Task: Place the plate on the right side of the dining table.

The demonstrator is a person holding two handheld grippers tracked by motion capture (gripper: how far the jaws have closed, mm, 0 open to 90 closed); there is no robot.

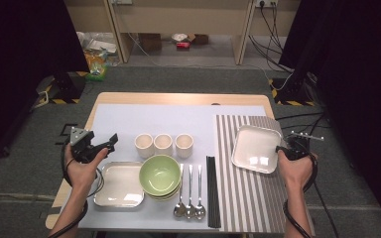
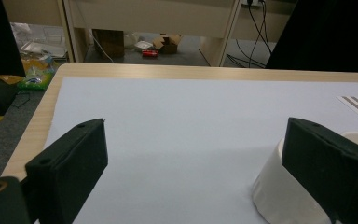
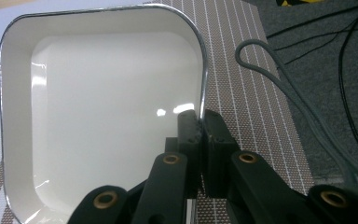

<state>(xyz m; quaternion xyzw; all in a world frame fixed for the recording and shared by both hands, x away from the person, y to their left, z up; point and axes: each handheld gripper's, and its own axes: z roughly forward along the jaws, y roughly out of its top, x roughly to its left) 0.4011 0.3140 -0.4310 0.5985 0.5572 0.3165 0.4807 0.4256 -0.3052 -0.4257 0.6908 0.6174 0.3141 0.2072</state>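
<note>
Cup [image 2: 279, 196] half hidden behind left tongs [image 2: 205, 172].

White square plate [image 1: 254, 148], dark-rimmed, glossy, tilted, over striped placemat [image 1: 243, 198]

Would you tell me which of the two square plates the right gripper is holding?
The square plate on the striped mat; the right gripper clamps its rim, tilted.

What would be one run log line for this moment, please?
right gripper: shut on square plate rim, over striped mat | left gripper: jaws open, beside cup
</note>
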